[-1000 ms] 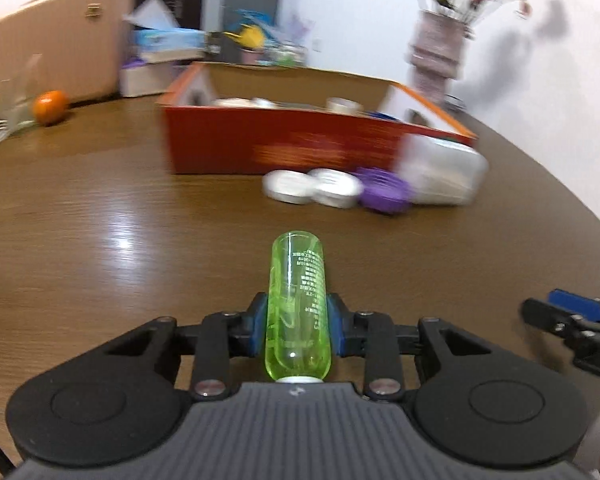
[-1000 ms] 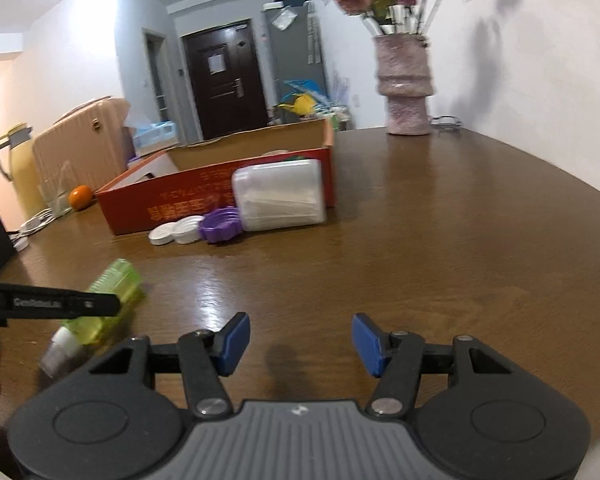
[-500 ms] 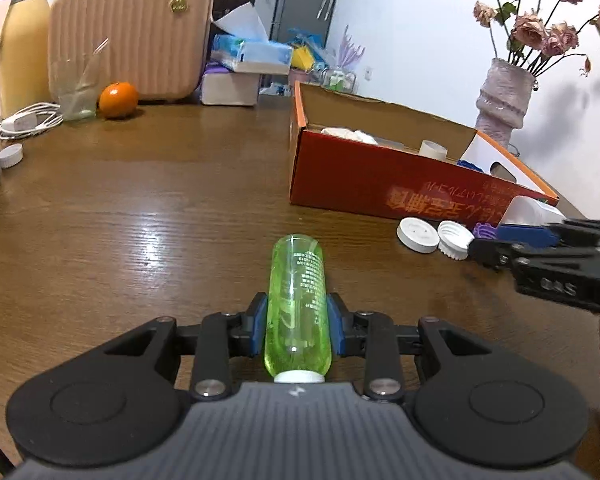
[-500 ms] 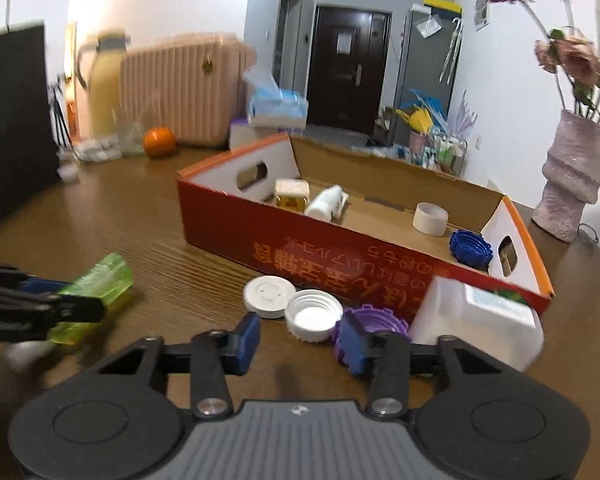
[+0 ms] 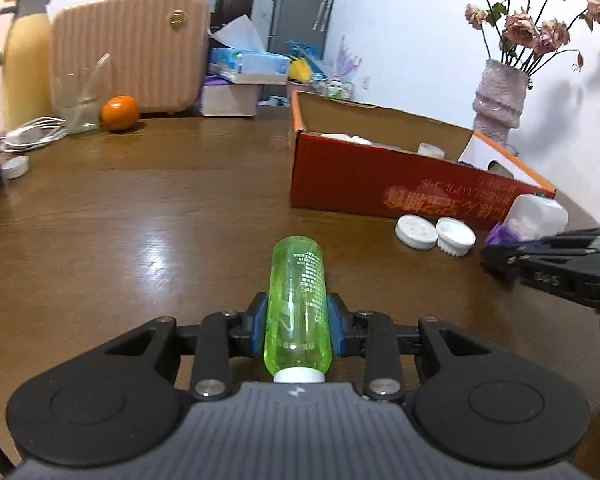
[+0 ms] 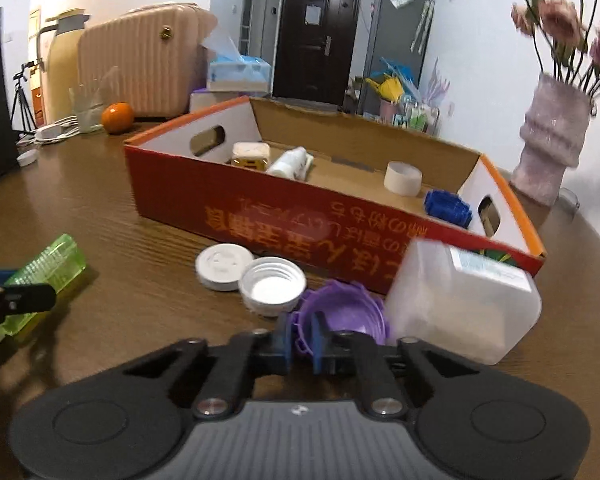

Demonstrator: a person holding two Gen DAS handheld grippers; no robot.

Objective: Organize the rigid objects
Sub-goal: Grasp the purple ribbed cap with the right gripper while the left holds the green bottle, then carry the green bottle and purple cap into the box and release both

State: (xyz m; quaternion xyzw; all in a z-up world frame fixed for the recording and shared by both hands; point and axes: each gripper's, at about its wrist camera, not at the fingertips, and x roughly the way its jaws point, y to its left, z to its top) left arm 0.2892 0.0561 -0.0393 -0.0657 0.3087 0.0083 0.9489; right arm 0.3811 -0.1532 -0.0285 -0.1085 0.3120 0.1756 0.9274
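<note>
Gripping green bottle (image 5: 298, 304) across its body in left gripper (image 5: 298, 326), in front of red box (image 6: 260, 208). Pinching purple lid (image 6: 342, 314) rim in right gripper (image 6: 302, 338), jaws having just been closing, beside white container (image 6: 464, 300) on bench (image 5: 140, 220).

Even indoor light is seen, with soft glare thrown on the table (image 5: 156, 248) from overhead. Edges are bent and darkened by fisheye distortion. The flowers (image 6: 560, 24) are blurred, perhaps by motion; their shadow is cast on the wall.
</note>
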